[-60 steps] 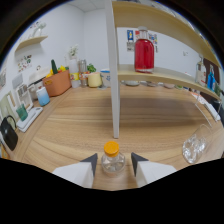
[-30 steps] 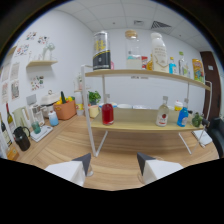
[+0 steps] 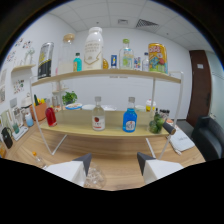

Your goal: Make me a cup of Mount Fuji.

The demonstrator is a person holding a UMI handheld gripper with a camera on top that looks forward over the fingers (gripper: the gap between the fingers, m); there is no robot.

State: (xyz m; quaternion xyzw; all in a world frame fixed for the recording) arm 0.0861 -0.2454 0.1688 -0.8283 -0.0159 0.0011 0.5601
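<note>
Panning across the two-tier wooden shelf unit [image 3: 107, 75], the gripper [image 3: 113, 167] now faces the bottles head-on, where half a second ago the unit sat off to the right and, a second ago, the camera looked down at an orange-capped bottle on the table. That swing suggests the search for an ingredient is under way, with nothing yet picked. Reading from the left: a dark tall can [image 3: 45, 60] on the top shelf, a red bottle [image 3: 51, 116] on the lower shelf, a small teal bottle [image 3: 77, 62], and a large white bottle [image 3: 93, 49] above. Next on the lower shelf come a clear bottle with a red label [image 3: 98, 115] and a blue-liquid bottle with a blue cap [image 3: 130, 116]; a yellow carton [image 3: 157, 56] stands top right. The white fingers [image 3: 67, 171] are spread wide with nothing pressed between them; a clear glass [image 3: 95, 177] rests just ahead, low between them. Which bottle the Mount Fuji drink needs I cannot tell.
</note>
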